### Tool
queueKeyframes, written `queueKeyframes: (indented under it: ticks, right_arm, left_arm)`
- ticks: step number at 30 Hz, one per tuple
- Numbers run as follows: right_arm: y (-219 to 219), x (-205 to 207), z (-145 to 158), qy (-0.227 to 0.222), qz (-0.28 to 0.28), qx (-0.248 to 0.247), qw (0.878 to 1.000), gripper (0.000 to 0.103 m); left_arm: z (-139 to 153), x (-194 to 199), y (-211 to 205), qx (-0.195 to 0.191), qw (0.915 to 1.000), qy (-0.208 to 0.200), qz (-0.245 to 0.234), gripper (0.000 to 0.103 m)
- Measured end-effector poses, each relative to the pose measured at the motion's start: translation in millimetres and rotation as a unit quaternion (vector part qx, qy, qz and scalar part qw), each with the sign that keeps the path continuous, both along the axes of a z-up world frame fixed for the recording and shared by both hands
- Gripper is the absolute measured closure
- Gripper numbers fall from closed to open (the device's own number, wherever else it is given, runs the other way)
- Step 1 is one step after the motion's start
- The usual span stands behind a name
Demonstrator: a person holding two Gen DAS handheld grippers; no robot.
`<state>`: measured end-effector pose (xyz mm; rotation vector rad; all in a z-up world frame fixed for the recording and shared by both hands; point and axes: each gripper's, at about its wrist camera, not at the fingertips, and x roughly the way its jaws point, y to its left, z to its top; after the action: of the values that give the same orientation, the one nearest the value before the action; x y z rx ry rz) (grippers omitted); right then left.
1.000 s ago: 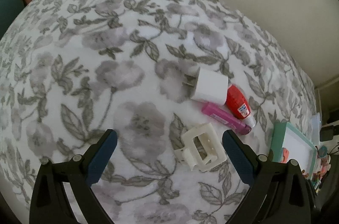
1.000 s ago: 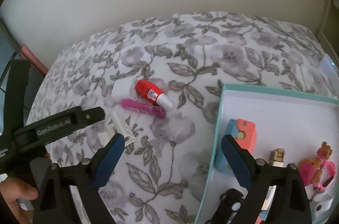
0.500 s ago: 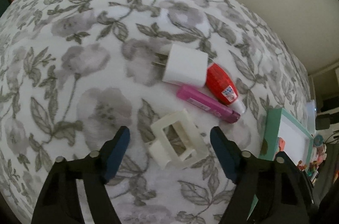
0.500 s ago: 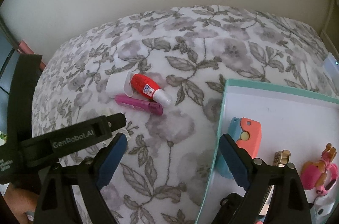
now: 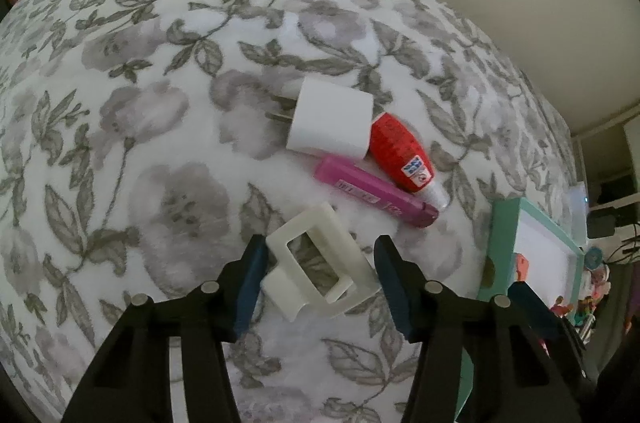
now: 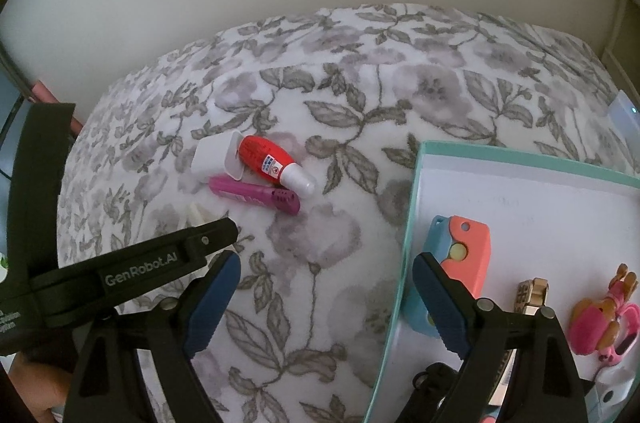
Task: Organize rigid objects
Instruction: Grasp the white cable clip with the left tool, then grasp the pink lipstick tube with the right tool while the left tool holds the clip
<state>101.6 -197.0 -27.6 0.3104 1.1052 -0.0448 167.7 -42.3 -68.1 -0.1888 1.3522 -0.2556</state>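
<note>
In the left wrist view my left gripper [image 5: 320, 263] has its blue pads around a cream plastic clip [image 5: 318, 269] on the floral cloth; the jaws are narrowed onto it, the left pad touching, the right pad very close. Beyond it lie a pink tube [image 5: 372, 197], a red glue bottle [image 5: 402, 155] and a white charger plug [image 5: 330, 123]. In the right wrist view my right gripper [image 6: 326, 297] is open and empty, over the left edge of the teal tray [image 6: 404, 255]. The same red bottle [image 6: 272, 163], pink tube [image 6: 256, 197] and charger [image 6: 212, 159] lie ahead.
The teal tray holds a coral-and-blue case [image 6: 464, 255], a small wooden piece [image 6: 530, 293], a pink toy [image 6: 604, 315] and a black item [image 6: 436, 379]. The left gripper's body [image 6: 120, 275] crosses the right view's left side. A wall stands behind the bed.
My left gripper moved forward and down over the cream clip and narrowed its jaws around it. The right gripper stayed open and shifted slightly.
</note>
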Motion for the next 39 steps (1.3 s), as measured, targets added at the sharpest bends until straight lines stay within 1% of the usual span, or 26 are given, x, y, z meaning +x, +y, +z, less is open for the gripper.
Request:
queueKeyframes:
  ticks: [4,7,14,22,33,39]
  right_arm:
    - [0,0,0,-0.001,-0.001,-0.001,1.000,0.013]
    - [-2,-1,1,-0.002,-0.004,0.004,1.000,0.013]
    - [-2,-2,10,-0.015,-0.009,0.005,1.000,0.014]
    - [8,4,17,-0.027,0.000,0.000,1.000,0.014]
    - [28,26,15,-0.025,0.010,0.005,1.000,0.014]
    - [39,39,11,-0.027,0.017,0.012,0.999,0.014]
  left_arm:
    - [1,1,1,-0.002,1.0000,-0.004,-0.003,0.047]
    - [4,2,6,0.004,0.9999,-0.012,0.002,0.047]
    - [8,9,26,0.022,0.9990,-0.026,0.028,0.047]
    - [13,16,50,0.033,0.9971,-0.038,0.056,0.047]
    - [17,24,78,0.025,0.9952,-0.045,0.083,0.047]
    - [18,30,86,0.025,0.9939,-0.048,0.096,0.047]
